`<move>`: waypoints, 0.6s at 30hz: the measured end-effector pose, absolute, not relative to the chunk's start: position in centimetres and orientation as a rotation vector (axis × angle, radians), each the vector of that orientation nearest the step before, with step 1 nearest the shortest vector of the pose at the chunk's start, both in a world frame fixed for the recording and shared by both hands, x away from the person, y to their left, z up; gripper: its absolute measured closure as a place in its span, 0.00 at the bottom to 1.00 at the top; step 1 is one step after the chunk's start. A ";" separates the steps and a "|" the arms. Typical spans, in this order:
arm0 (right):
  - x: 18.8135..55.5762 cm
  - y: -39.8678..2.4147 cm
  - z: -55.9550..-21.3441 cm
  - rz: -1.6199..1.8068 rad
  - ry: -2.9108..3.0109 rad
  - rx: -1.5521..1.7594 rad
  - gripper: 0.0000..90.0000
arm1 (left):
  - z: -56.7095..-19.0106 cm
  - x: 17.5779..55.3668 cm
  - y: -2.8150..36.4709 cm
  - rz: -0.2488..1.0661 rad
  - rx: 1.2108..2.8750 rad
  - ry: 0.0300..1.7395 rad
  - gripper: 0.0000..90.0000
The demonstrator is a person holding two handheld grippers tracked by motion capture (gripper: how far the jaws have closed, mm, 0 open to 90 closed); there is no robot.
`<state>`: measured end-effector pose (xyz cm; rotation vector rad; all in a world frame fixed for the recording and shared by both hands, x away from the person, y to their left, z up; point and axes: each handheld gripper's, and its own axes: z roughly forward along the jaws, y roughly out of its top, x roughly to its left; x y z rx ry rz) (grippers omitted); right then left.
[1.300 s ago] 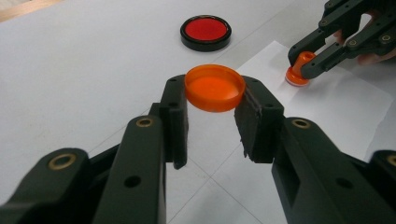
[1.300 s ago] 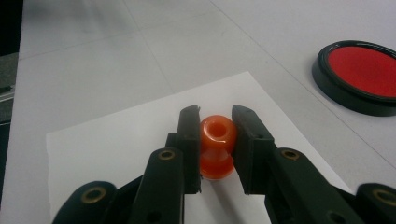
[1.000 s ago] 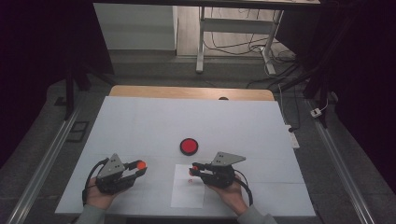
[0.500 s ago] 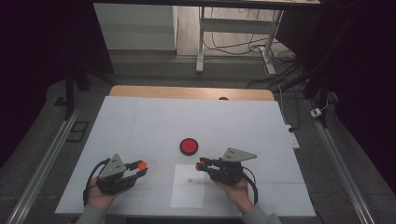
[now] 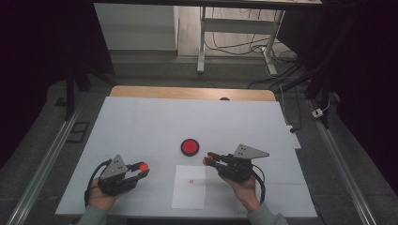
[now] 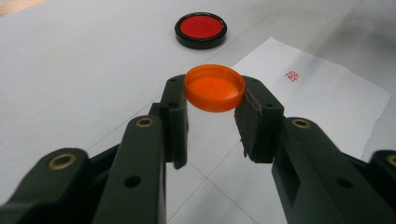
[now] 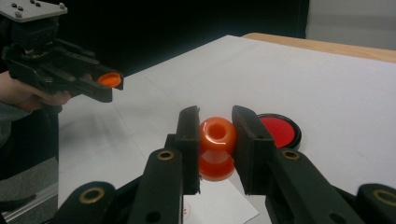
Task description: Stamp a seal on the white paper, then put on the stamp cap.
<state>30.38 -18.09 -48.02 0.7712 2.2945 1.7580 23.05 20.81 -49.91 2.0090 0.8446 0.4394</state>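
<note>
Left gripper (image 6: 212, 100) clamped on orange cap (image 6: 215, 87), right gripper (image 7: 217, 135) clamped on orange stamp (image 7: 217, 147), both above the paper sheet's (image 5: 188, 187) side edges, open counter (image 5: 141, 126) beyond the red ink pad (image 5: 190, 146).

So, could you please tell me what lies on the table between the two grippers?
In the high view, a white paper sheet with a small red stamp mark lies between the left gripper and the right gripper.
</note>
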 end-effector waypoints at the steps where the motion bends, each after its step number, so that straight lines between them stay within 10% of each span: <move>1: 30.4 -18.1 -48.0 1.760 2.293 0.772 0.80 | -49.9 23.0 20.8 0.439 2.009 0.844 0.72; 18: 30.3 -18.2 -47.8 1.774 2.293 0.757 0.80 | -49.9 23.2 20.6 0.442 2.013 0.839 0.72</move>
